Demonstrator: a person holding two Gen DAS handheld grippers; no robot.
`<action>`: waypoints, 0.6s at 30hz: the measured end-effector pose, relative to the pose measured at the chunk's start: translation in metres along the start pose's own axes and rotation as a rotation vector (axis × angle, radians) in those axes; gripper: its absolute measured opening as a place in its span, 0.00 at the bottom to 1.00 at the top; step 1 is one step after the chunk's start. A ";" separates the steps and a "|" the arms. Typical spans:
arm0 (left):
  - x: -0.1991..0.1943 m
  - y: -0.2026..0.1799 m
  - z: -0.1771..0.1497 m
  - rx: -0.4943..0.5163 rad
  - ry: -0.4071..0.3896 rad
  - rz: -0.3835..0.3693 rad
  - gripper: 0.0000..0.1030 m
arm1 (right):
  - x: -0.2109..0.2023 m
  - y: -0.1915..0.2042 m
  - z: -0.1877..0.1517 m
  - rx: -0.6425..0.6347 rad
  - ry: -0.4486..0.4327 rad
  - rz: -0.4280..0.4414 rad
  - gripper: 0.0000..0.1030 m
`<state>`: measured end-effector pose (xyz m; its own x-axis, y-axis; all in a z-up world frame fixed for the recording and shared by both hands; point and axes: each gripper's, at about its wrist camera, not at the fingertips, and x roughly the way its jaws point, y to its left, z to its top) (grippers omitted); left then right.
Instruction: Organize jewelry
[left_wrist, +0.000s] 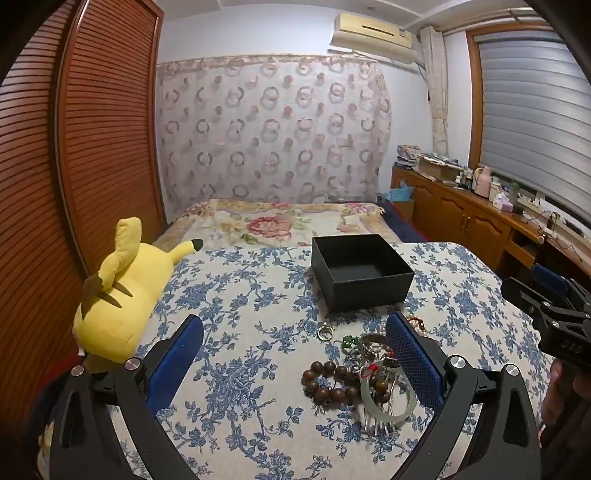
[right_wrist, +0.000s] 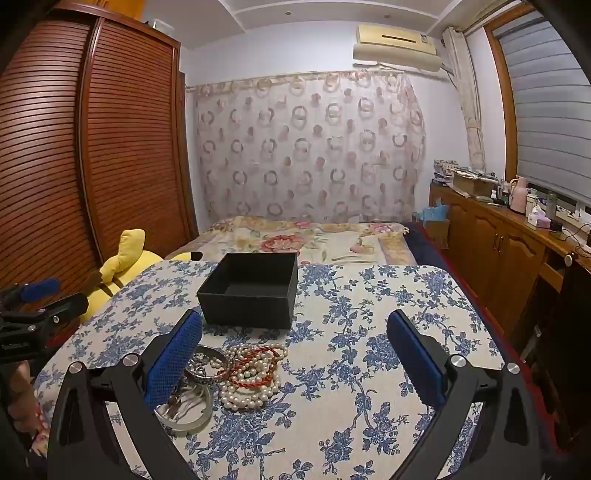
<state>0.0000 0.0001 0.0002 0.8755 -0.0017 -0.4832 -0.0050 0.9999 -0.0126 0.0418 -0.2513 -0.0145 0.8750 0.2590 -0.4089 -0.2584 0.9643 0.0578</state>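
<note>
I am holding my left gripper (left_wrist: 295, 369) and right gripper (right_wrist: 295, 365) fully open and empty above the tangled jewelry pile (left_wrist: 364, 373), so I am risking to drag several pieces together when lifting one toward the black box (left_wrist: 360, 271).

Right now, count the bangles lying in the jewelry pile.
2 visible: a pale bangle at the pile's near edge, and a patterned silver bangle just behind it beside the pearls. Others may be hidden underneath.
</note>
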 end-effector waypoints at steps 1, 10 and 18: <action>0.000 0.000 0.000 0.001 0.001 -0.001 0.93 | 0.000 0.000 0.000 0.003 0.001 0.003 0.98; -0.002 -0.006 0.006 0.000 -0.004 0.001 0.93 | -0.002 -0.001 0.001 0.002 0.003 0.002 0.98; -0.003 -0.004 0.006 0.002 -0.007 0.001 0.93 | -0.003 0.000 0.001 0.001 -0.002 0.005 0.98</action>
<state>0.0006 -0.0039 0.0069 0.8788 -0.0008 -0.4772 -0.0049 0.9999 -0.0107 0.0396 -0.2521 -0.0121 0.8745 0.2643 -0.4067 -0.2626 0.9630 0.0611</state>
